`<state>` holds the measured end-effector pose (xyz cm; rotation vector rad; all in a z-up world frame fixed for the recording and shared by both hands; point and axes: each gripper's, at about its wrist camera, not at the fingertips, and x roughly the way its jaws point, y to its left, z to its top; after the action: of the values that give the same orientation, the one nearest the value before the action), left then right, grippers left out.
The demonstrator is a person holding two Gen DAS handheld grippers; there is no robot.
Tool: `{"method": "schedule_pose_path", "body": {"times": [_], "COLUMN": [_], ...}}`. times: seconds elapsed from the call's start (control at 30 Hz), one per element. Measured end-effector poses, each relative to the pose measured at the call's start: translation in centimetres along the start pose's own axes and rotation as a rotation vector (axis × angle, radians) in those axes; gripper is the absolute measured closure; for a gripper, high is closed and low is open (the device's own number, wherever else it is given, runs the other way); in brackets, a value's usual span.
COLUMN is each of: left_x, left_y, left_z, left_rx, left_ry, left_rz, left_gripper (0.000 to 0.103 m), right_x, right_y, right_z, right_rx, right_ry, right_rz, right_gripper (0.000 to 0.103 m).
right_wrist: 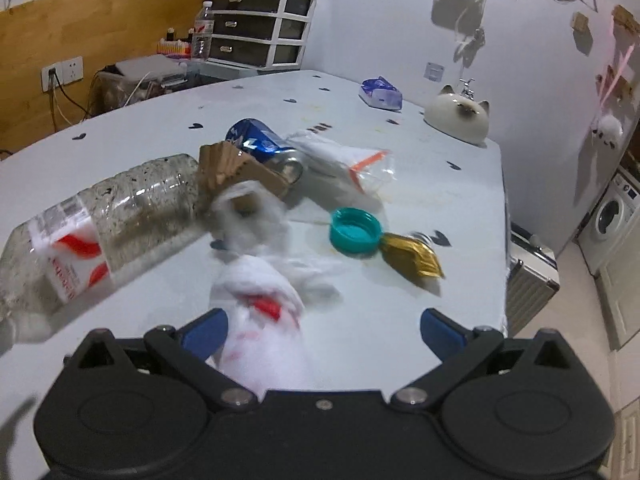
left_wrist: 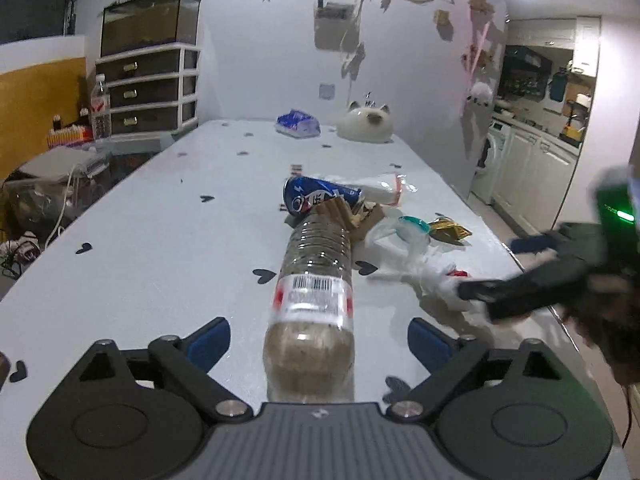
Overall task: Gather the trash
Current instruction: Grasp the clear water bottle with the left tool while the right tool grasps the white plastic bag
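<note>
Left gripper [left_wrist: 319, 346] open around the bottle [left_wrist: 312, 300], right gripper [right_wrist: 322, 334] open over the tissue [right_wrist: 260, 300] beside it: centre each, then squeeze.

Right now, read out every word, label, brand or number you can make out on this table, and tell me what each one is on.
Nothing reads cleanly.
Plastic bottle: barcode and red-and-white label, print too blurred to read.
Blue can: large white characters, partly hidden by torn cardboard, unreadable.
Blue-and-white tissue pack: print too small.
White bag with red marks: blurred.
Teal cap and gold wrapper: no text visible.
</note>
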<state>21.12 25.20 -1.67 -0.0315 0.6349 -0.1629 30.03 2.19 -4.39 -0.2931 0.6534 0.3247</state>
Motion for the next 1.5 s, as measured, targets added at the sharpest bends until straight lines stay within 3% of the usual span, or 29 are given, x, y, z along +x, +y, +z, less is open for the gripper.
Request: {"method": "schedule_pose_path", "body": {"times": [0.17,0.27,0.43,0.57,0.73,0.9,1.03,1.5], "left_x": [3.0,4.7,6.3,7.5,9.0,10.0,9.6,3.4], "left_y": [-0.9,-1.3,-2.2,-2.3,-2.2,-2.3,-2.4,-4.4], "left_z": [1.9,2.9,3.8,4.5,5.3,5.2,4.9,2.2], "left_rx": [0.04,0.066,0.154,0.205,0.191,0.194,0.185,0.046], "left_ry": [0.098,0.169,0.245,0.295,0.366,0.423,0.408,0.167], "left_rz": [0.041,0.051,0.108,0.164,0.139,0.143,0.131,0.198], "left_gripper": [0.018,0.022,0.022,0.029,0.029,0.039,0.04,0.041], "right_x": [-1.8,-1.6,-0.8,-0.6,-0.4,-0.5,-0.8,-4.1], "right_y": [-1.1,-1.3,-0.4,-0.5,-0.2,-0.1,-0.4,-2.4], "right_z": [-1.4,-2.1,-2.5,-2.5,-2.8,-3.3,-3.7,-4.4], "right_rx": [0.084,0.146,0.084,0.101,0.103,0.1,0.106,0.189], "right_ry": [-0.028,-0.026,0.003,0.001,0.018,0.04,0.039,-0.055], "right_rz": [0.075,0.137,0.202,0.227,0.266,0.276,0.276,0.234], "right_gripper": [0.003,0.026,0.035,0.055,0.063,0.066,0.069,0.071]}}
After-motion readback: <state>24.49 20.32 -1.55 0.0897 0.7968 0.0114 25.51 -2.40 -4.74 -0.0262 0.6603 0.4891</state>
